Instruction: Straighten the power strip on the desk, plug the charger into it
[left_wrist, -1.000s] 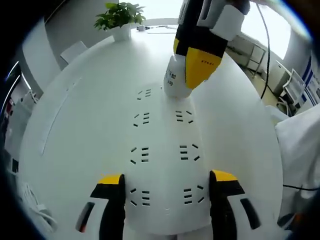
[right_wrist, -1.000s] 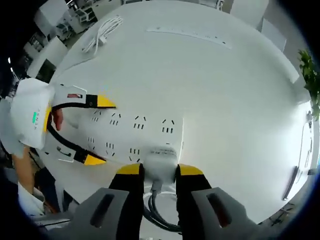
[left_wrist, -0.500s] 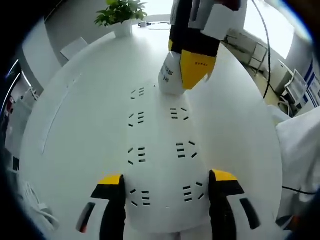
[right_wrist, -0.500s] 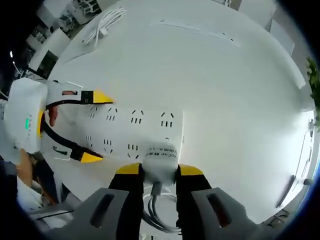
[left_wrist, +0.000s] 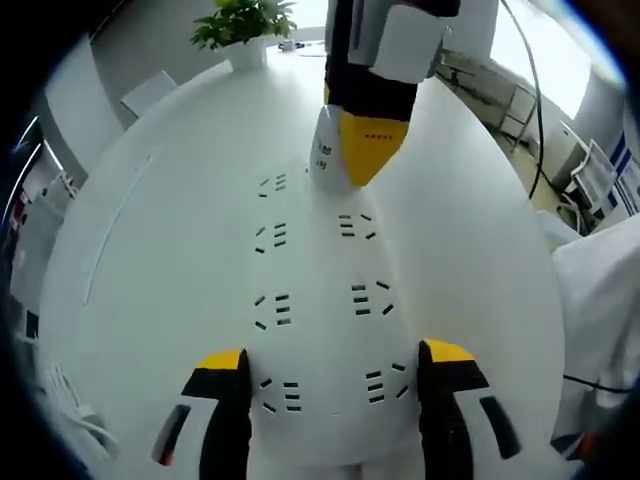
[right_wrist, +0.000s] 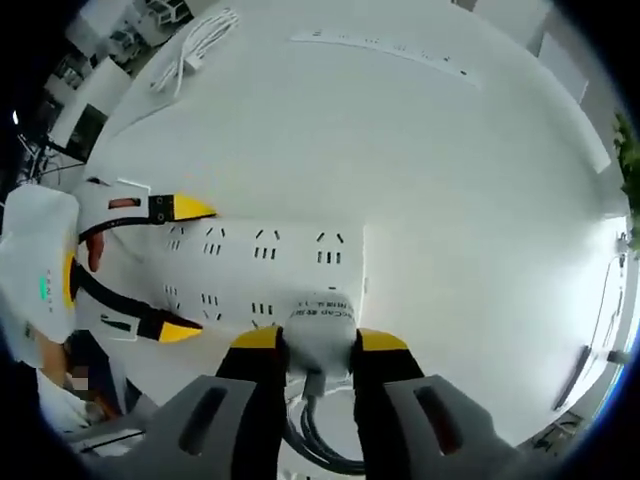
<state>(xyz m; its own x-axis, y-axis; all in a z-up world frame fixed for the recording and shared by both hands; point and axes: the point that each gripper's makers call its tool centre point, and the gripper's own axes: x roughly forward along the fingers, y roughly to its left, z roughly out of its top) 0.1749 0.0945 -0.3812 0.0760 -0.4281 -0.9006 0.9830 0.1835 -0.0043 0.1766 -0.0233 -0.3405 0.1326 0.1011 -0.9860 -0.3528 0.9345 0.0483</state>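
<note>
Power strip (left_wrist: 322, 300) lay flat on the white desk (left_wrist: 140, 230), a wide white block with two rows of sockets. In the left gripper view it ran away from the camera, and its near end sat between the two yellow-tipped jaws of the left gripper (left_wrist: 335, 375), which stood apart on either side of it. I could not tell whether the jaws pressed its sides or only stood just beside them. At the far end of the strip the white charger (left_wrist: 327, 160) stood at the last sockets, held from above by the right gripper (left_wrist: 350, 150), whose jaws were clamped on it.

In the right gripper view the charger (right_wrist: 318, 335) sat between the right gripper's (right_wrist: 318, 345) own jaws, touching the near long edge of the strip (right_wrist: 265, 275), and a dark cable (right_wrist: 315, 440) hung below it. The left gripper (right_wrist: 175, 265) reached the strip from the left, one jaw on each long side.

Toward the far edge of the desk there were a potted plant (left_wrist: 243, 30), a coiled white cable (right_wrist: 195, 50) and a long white bar (right_wrist: 385, 45), all well apart from the strip.
</note>
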